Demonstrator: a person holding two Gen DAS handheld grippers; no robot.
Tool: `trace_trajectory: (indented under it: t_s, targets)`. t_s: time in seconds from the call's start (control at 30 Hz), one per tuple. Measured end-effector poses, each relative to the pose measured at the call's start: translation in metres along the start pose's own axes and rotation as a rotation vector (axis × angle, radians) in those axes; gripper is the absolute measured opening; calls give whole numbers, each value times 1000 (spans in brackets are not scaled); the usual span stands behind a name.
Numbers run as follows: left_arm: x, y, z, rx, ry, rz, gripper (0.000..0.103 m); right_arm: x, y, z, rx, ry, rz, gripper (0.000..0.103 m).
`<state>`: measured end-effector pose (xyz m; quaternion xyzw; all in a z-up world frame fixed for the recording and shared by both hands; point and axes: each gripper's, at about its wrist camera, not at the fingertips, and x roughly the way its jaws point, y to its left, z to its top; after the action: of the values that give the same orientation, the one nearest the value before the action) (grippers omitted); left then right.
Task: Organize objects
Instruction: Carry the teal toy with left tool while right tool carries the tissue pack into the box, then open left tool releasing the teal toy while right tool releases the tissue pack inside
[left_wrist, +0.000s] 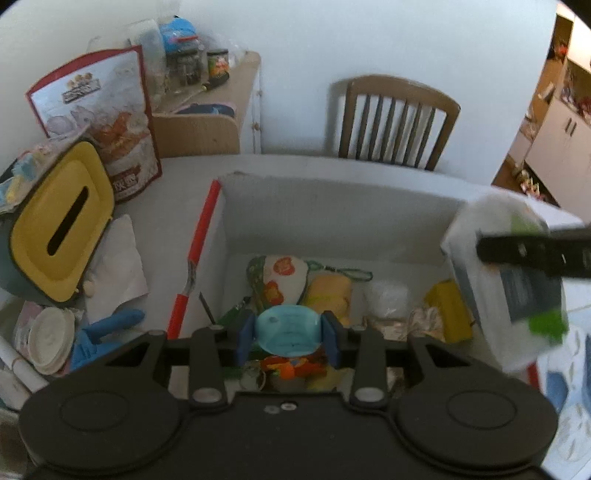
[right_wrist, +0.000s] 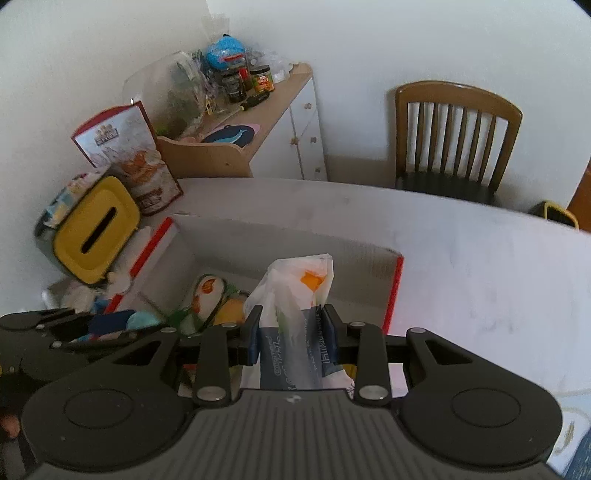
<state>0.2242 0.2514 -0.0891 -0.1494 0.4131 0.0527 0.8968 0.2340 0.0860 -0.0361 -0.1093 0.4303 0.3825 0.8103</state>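
A white cardboard box (left_wrist: 332, 206) with red edges stands on the table and holds several small things: a patterned pouch (left_wrist: 280, 277), a yellow plush (left_wrist: 330, 295), a yellow packet (left_wrist: 448, 306). My left gripper (left_wrist: 287, 338) is shut on a light-blue round lid or cup (left_wrist: 288, 330) above the box's near side. My right gripper (right_wrist: 291, 339) is shut on a white plastic-wrapped tissue pack (right_wrist: 291, 314) over the box (right_wrist: 369, 258). The pack and the right gripper's finger (left_wrist: 532, 254) also show blurred at the right of the left wrist view.
A yellow-lidded tissue box (left_wrist: 61, 221), a red-framed snack bag (left_wrist: 99, 118), a blue toy (left_wrist: 107, 328) and stacked white lids (left_wrist: 51, 339) crowd the table's left side. A wooden chair (left_wrist: 395, 118) and a cluttered side cabinet (right_wrist: 251, 122) stand beyond the table.
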Motion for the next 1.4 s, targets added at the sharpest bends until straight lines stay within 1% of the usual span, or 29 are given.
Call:
trace_trajectory:
  t_s: [0.17, 0.3, 0.47, 0.57, 0.67, 0.73, 1.0, 1.07, 1.13, 1.23, 1.3, 1.4]
  targets:
    - [20, 1, 0, 17, 30, -2, 37, 27, 3, 10, -47, 3, -41, 32]
    - [34, 4, -1, 9, 61, -9, 37, 48, 2, 10, -47, 34, -36, 32]
    - [44, 3, -2, 27, 80, -14, 37, 66, 6, 4, -70, 75, -19, 32]
    - [48, 1, -2, 49, 87, -21, 37, 70, 9, -1, -77, 100, 25, 32]
    - [52, 1, -4, 60, 101, -27, 37, 72, 15, -7, -96, 122, 48, 32]
    - [56, 3, -5, 54, 113, -27, 37, 76, 20, -12, -118, 129, 40, 32]
    - [68, 8, -9, 38, 152, -31, 37, 84, 17, -17, -94, 146, 35, 32]
    - [70, 8, -8, 41, 157, -21, 37, 83, 17, -17, -95, 133, 8, 33]
    - [73, 8, -7, 52, 171, -3, 39, 82, 18, -17, -108, 135, 1, 35]
    - [79, 5, -7, 73, 206, 15, 38, 79, 15, -17, -102, 132, -10, 40]
    - [81, 5, -6, 75, 211, 19, 39, 75, 14, -18, -100, 122, -13, 50]
    - [79, 7, -5, 68, 207, 15, 40, 63, 12, -19, -95, 99, -15, 61]
